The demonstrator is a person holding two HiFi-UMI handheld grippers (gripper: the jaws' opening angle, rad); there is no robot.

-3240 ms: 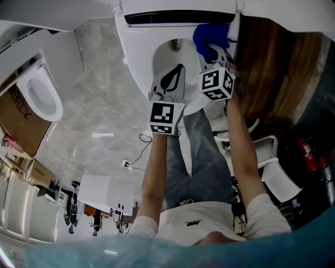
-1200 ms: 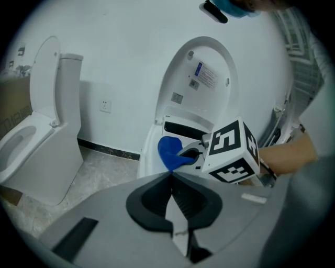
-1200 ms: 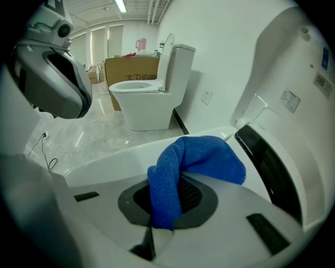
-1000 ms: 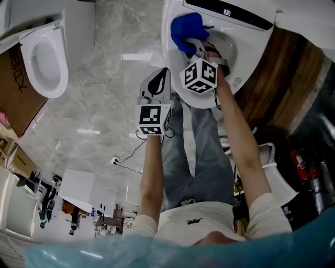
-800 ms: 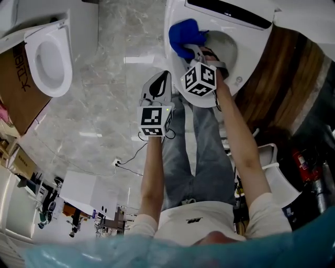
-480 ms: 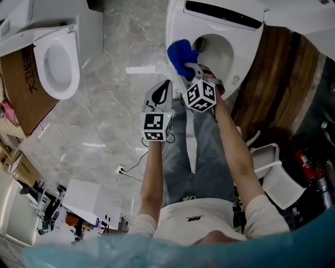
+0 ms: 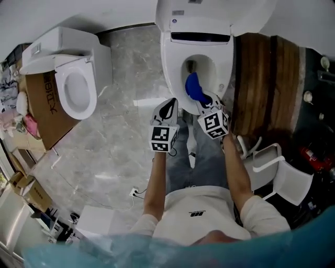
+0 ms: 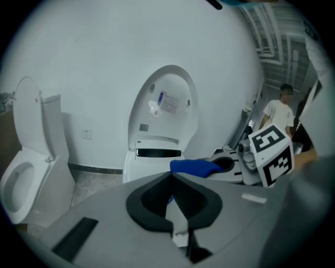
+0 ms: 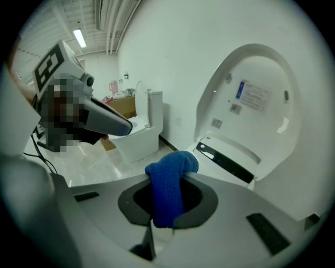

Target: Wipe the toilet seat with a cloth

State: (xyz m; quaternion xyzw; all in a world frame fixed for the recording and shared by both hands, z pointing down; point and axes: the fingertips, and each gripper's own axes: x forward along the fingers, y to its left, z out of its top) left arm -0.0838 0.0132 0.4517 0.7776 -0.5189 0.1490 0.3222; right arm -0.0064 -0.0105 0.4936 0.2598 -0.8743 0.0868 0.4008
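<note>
The white toilet seat (image 7: pixel 174 73) lies down under a raised lid (image 7: pixel 209 13). My right gripper (image 7: pixel 202 98) is shut on a blue cloth (image 7: pixel 193 88), which hangs at the front inner edge of the seat over the bowl. In the right gripper view the cloth (image 9: pixel 171 166) droops from between the jaws of the right gripper (image 9: pixel 166 205), with the lid (image 9: pixel 251 104) beyond. My left gripper (image 7: pixel 168 104) is shut and holds nothing, just left of the seat's front. From the left gripper (image 8: pixel 170 177) I see the cloth (image 8: pixel 196 166) and the toilet (image 8: pixel 157 152).
A second toilet (image 7: pixel 76 89) stands at the left beside a cardboard box (image 7: pixel 44 112). Right of the toilet are a dark wooden panel (image 7: pixel 261 78) and a white chair (image 7: pixel 280 170). Grey marble floor (image 7: pixel 115 136) lies between the toilets. A person (image 8: pixel 280 112) stands far off.
The right gripper has carried the cloth from the seat's left rim round to its front edge. The left gripper stayed shut beside it. The head view has pulled back.
</note>
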